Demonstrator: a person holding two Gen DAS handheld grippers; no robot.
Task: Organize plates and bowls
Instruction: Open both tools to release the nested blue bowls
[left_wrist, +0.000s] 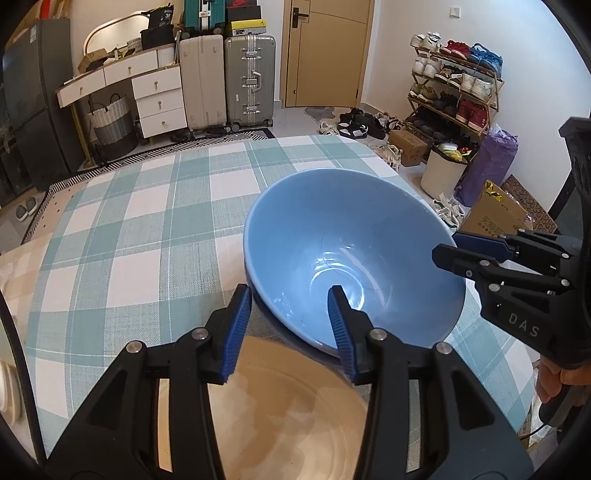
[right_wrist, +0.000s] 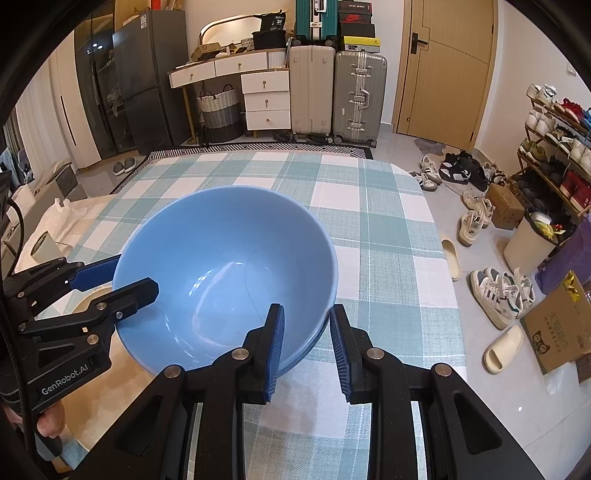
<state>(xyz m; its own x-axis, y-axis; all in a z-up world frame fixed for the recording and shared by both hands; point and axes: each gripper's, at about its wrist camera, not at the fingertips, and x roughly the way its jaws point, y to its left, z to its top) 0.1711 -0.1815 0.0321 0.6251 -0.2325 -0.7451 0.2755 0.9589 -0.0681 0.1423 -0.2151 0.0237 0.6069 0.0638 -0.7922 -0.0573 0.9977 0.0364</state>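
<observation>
Both my grippers straddle the blue bowl (left_wrist: 343, 254) rim: right gripper (right_wrist: 307, 343) pinching the right side, left gripper (left_wrist: 291, 328) loosely astride the left.

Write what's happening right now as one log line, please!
blue bowl: tilted, partly over tan plate | left gripper: open, astride its rim | right gripper: shut on blue bowl
</observation>
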